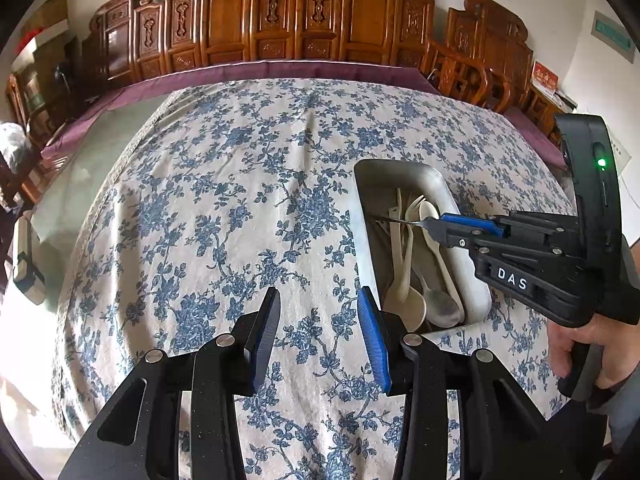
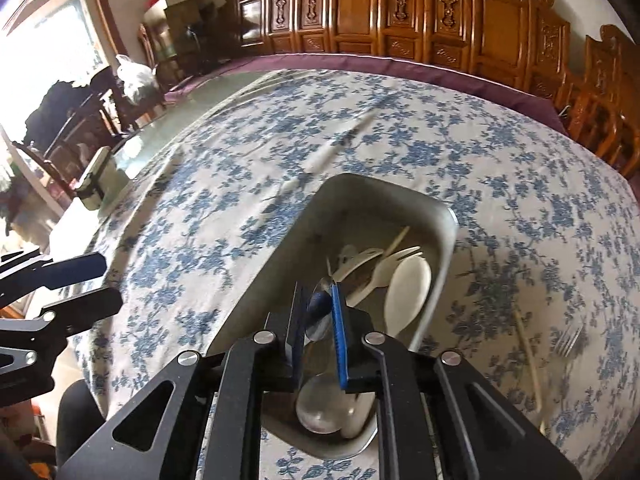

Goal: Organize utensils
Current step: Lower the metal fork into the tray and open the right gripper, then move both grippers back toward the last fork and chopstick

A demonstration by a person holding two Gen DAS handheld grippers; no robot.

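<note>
A metal tray (image 1: 400, 170) (image 2: 448, 216) sits on the blue-flowered tablecloth and holds white plastic spoons (image 1: 430, 212) (image 2: 408, 292), a white plastic fork (image 2: 394, 262) and a metal spoon (image 1: 440, 306) (image 2: 320, 402). Over the tray, my right gripper (image 1: 434, 223) (image 2: 318, 320) is shut on another metal spoon (image 2: 320, 308); its thin handle (image 1: 400, 221) pokes forward past the fingertips. My left gripper (image 1: 318, 336) (image 2: 92, 284) stands open and empty over the cloth, left of the tray. A metal fork (image 2: 568, 342) and a pale stick (image 2: 528, 360) lie on the cloth right of the tray.
A person's hand (image 1: 580, 352) holds the right gripper's handle. A carved wooden screen (image 1: 312, 16) stands behind the table, wooden chairs (image 1: 468, 76) at the far right. A small white box (image 1: 26, 264) (image 2: 94, 184) sits at the table's left edge.
</note>
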